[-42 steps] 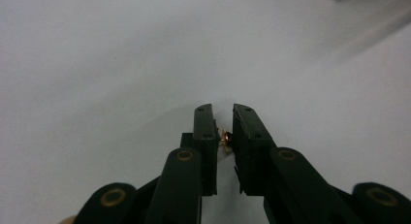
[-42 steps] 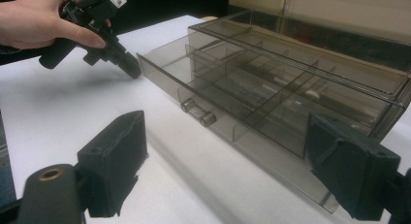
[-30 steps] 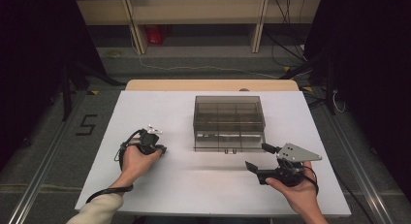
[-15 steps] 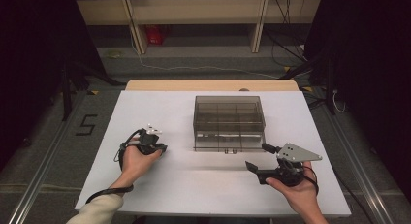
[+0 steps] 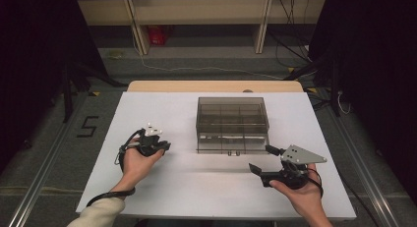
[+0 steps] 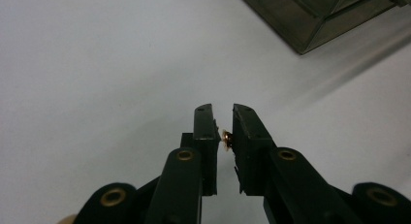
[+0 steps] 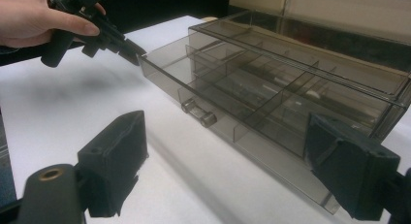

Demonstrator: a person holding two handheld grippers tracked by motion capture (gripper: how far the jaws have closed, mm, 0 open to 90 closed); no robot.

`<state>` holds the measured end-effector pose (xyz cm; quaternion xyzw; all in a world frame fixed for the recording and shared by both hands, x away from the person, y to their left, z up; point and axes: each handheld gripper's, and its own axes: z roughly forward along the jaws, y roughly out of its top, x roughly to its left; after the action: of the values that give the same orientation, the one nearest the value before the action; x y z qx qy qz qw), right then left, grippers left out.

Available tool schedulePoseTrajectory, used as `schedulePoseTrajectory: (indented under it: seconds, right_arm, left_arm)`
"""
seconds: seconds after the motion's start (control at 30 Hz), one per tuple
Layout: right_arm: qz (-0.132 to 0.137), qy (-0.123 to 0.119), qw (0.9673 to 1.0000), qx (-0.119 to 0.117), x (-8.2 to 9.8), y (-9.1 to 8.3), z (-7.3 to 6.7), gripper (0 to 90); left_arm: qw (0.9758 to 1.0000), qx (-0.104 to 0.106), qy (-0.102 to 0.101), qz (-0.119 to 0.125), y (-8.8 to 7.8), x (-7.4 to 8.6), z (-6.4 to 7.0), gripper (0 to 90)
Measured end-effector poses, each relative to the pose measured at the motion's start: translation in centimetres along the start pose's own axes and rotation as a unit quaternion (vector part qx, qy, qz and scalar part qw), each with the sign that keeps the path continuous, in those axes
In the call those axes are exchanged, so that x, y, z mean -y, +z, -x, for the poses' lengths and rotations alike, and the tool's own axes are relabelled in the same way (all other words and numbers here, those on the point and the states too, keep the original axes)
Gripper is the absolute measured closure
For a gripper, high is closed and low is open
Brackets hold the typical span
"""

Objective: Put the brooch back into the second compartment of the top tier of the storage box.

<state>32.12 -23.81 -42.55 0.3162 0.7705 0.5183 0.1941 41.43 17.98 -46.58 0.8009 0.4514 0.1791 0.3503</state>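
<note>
A smoky see-through compartment box (image 5: pixel 232 120) stands mid-table, its bottom drawer (image 7: pixel 228 95) pulled out toward me, with two small knobs (image 7: pixel 198 112). My left gripper (image 6: pixel 223 115) is shut on a tiny brass screw (image 6: pixel 226 138) pinched between its pads. In the high view it sits over the white table left of the box (image 5: pixel 166 146), pointing at it. In the right gripper view its tips (image 7: pixel 132 53) are close to the drawer's corner. My right gripper (image 5: pixel 261 158) stands open and holds nothing, in front of the drawer (image 7: pixel 230 132).
The white tabletop (image 5: pixel 162 187) has free room in front of and on both sides of the box. A wooden strip (image 5: pixel 211 86) runs along the far edge. Beyond it are shelf legs, cables and a red object (image 5: pixel 157 34) on the floor.
</note>
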Motion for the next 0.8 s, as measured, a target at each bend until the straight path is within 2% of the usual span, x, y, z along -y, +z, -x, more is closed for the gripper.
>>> schedulePoseTrajectory:
  seconds: [0.57, 0.8]
  right_arm:
    - [0.000, 0.000, 1.0000, 0.000, 0.0, 0.0, 0.0, 17.1]
    - [0.001, -0.001, 1.0000, 0.000, 0.0, 0.0, 0.0, 17.1]
  left_arm:
    - [0.9981, 0.013, 0.012, 0.060, -1.0, -0.6, 0.5, 80.6]
    - [0.9956, 0.027, 0.020, 0.087, -1.3, -0.9, 0.8, 80.6]
